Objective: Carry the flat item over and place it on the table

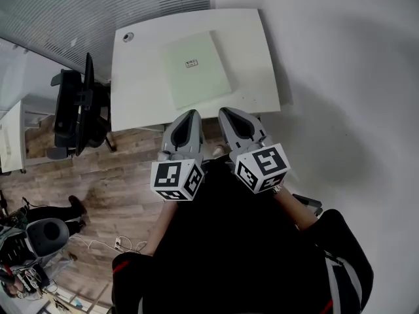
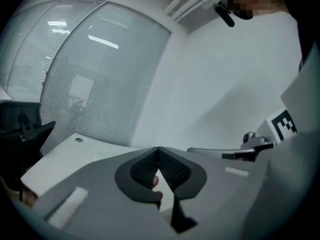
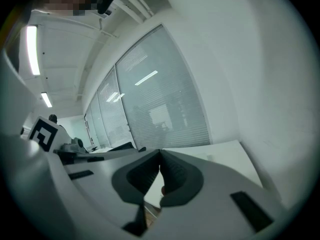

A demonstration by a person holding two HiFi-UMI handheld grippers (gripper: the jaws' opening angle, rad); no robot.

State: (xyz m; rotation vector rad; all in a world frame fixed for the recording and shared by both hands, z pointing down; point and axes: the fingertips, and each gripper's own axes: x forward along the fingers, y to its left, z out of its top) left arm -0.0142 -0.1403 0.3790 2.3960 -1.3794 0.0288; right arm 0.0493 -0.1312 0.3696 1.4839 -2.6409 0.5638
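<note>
On table (image 1: 137, 77), flat item (image 1: 196, 74): label (image 1: 190, 63) illegible.

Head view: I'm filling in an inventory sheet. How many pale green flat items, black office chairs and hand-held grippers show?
pale green flat item: 1
black office chair: 1
hand-held grippers: 2, the left hand-held gripper and the right hand-held gripper
Total: 4

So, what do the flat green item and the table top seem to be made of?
The flat item looks matte pale green, thin, with crisp square edges: likely card or plastic sheet, unclear which. The table top is smooth, uniform white with rounded corners: probably laminated board.
</note>
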